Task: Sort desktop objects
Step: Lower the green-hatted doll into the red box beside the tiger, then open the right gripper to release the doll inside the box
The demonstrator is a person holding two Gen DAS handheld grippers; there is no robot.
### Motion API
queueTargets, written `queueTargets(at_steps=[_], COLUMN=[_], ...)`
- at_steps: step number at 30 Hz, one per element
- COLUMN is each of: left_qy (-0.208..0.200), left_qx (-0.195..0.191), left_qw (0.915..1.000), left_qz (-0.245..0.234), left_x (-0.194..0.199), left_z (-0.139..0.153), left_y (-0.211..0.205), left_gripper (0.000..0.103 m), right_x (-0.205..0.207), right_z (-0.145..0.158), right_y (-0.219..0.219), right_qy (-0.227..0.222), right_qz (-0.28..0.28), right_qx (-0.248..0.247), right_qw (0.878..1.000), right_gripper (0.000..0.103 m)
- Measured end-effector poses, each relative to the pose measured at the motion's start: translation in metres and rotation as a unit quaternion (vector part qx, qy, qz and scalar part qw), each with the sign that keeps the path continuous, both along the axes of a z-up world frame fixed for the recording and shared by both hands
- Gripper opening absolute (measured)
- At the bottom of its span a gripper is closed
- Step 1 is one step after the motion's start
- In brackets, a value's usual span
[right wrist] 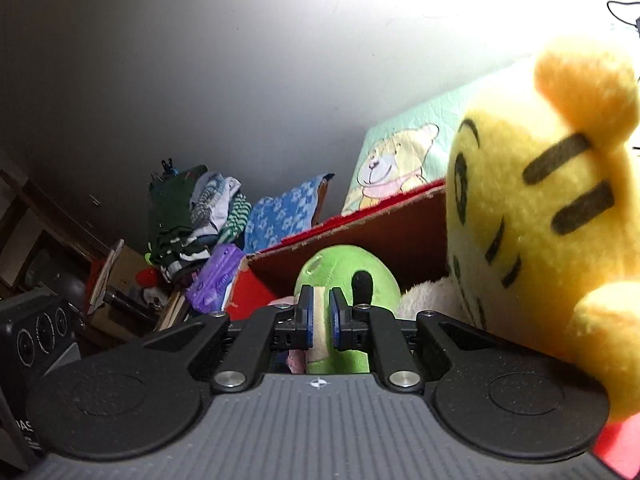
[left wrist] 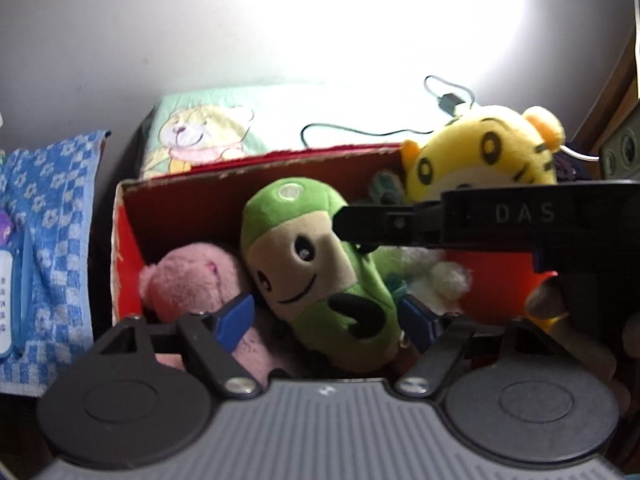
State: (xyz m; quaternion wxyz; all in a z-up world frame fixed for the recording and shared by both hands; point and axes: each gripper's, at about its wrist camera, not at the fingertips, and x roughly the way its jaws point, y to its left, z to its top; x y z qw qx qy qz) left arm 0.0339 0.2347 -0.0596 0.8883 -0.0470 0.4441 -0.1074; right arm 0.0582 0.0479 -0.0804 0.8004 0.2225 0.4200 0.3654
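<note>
A green plush toy with a beige face lies in a red cardboard box, between a pink plush and a white plush. A yellow tiger plush sits at the box's right end. My left gripper is open, its blue pads on either side of the green toy's lower body. My right gripper reaches in from the right to the toy's head. In the right wrist view the right gripper is shut on a beige fold of the green plush toy, with the tiger plush close on the right.
A blue patterned towel hangs left of the box. Behind the box lies a bear-print quilt with a black cable on it. The right wrist view shows a clothes pile, a purple pack and a black device with dials at left.
</note>
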Motion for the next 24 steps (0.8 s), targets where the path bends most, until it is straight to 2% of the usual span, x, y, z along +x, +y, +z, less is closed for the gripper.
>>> queueTargets(at_steps=[3,7,15,24], left_qy=[0.014,0.011,0.011,0.008], left_qx=[-0.014,-0.006,-0.007,0.034], left_qw=[0.9998,0.9999,0.9999,0.9994], left_qz=[0.006,0.003,0.008,0.004], left_x=[0.000,-0.011,-0.011,-0.009], left_z=[-0.005,-0.011,-0.011,-0.014], left_y=[0.003,0.018,0.018,0.003], left_gripper=[0.077,0.076,0.079,0.084], right_x=[0.002,-0.003,-0.008,-0.008], right_z=[-0.006,-0.014,-0.015,-0.017], right_y=[-0.003,-0.008,-0.007,-0.009], right_qy=[0.025,0.059,0.042,0.037], right_qz=[0.004,0.006,-0.001,-0.015], right_qx=[0.005,0.015,0.012,0.021], right_qw=[1.000,0.998,0.999,0.999], right_gripper=[0.000,0.000,0.000,0.000])
